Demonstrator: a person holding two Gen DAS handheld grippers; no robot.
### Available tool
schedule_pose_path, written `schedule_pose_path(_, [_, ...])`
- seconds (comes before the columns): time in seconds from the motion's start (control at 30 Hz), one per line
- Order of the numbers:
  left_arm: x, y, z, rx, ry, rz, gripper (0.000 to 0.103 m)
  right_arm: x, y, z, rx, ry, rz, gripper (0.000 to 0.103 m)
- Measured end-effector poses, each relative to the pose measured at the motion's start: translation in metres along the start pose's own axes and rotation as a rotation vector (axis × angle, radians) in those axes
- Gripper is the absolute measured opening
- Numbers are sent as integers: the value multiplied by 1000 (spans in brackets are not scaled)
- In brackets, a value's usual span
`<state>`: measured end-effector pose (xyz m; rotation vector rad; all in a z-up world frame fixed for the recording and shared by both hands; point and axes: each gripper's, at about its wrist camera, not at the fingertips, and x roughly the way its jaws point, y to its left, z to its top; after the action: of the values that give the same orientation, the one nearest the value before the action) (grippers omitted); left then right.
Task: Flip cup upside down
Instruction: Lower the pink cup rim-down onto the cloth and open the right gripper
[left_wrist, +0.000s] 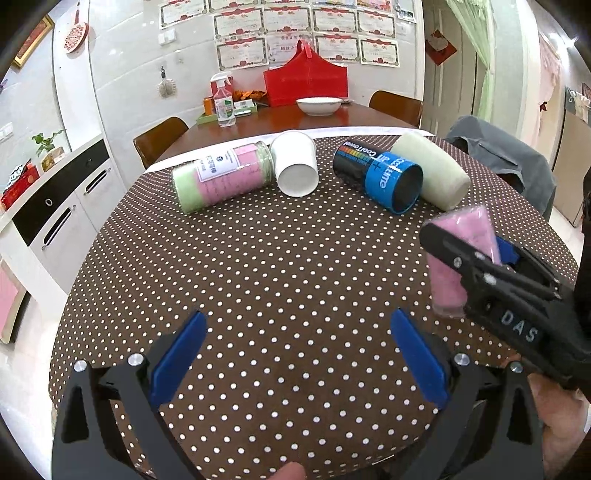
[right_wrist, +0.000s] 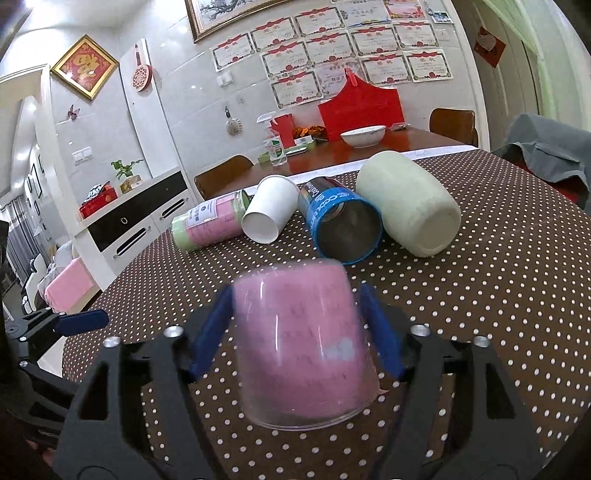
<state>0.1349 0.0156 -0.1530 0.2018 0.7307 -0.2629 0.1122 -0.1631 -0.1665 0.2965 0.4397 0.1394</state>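
Right gripper (right_wrist: 299, 332) clasps the pink cup (right_wrist: 299, 343) between its blue pads (right_wrist: 207, 343), and we hold it well in front of the blue can (right_wrist: 343, 229), just above the dotted tablecloth (right_wrist: 498, 314). The cup's wide rim points downward, so we judge the flip nearly complete. Next we need to lower it until the rim sits flat, then part the fingers. Our left gripper (left_wrist: 299, 362) hangs spread wide with nothing in it, nearer us than that can.
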Motion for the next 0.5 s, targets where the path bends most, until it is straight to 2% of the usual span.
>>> schedule_pose_path(0.27, [-12, 1, -9, -7, -23, 6, 98, -11, 7, -11, -16, 0, 6, 80])
schedule_pose_path(0.4, [-19, 1, -14, -7, -32, 15, 98, -13, 13, 5, -63, 20, 7, 84])
schedule_pose_path(0.5, [-22, 6, -15, -17, -37, 22, 98, -8, 17, 22, -109, 79, 4, 86])
